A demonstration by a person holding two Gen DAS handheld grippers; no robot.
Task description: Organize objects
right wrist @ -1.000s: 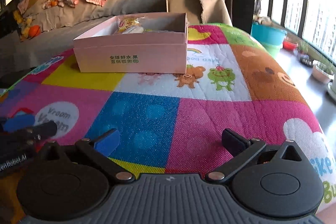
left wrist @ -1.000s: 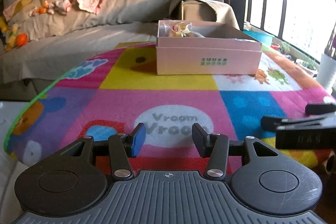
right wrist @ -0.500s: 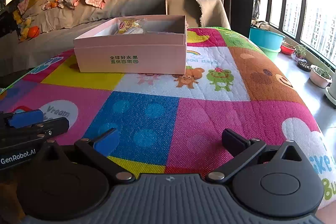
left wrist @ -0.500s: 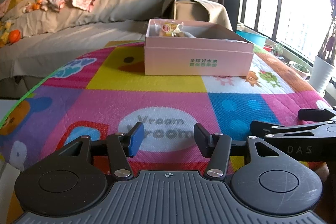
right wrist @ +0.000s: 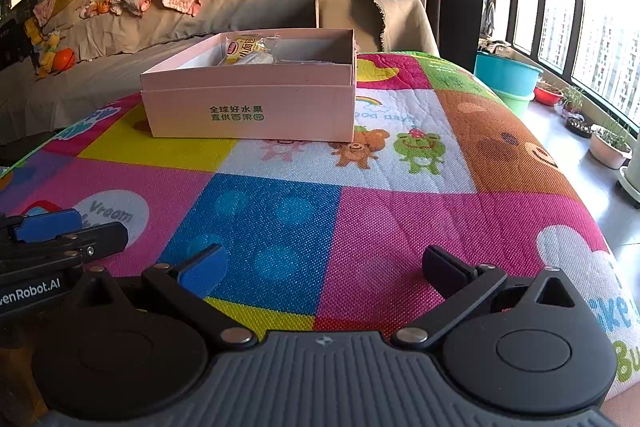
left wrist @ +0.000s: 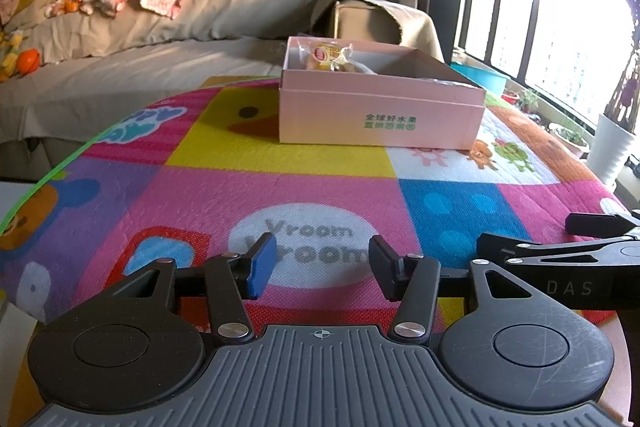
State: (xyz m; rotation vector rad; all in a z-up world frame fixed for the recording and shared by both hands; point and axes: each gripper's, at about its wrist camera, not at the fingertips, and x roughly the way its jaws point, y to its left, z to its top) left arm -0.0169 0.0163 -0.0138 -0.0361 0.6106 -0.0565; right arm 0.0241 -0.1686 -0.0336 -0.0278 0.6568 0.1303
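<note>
I am holding my left gripper [left wrist: 316, 269] and right gripper [right wrist: 324, 273] apart and empty above the mat [right wrist: 360, 227]. The box [right wrist: 256, 107] is sitting ahead, holding snack packets [right wrist: 244, 53]. Nothing loose ahead; next I likely finish.

One pink box [right wrist: 248, 107] stands well ahead of two hand-held grippers, left [left wrist: 322, 269] and right [right wrist: 322, 269]. One yellow snack packet [right wrist: 242, 51] shows inside it; other wrapped contents cannot be counted. One patchwork mat [right wrist: 400, 235] lies beneath.
</note>
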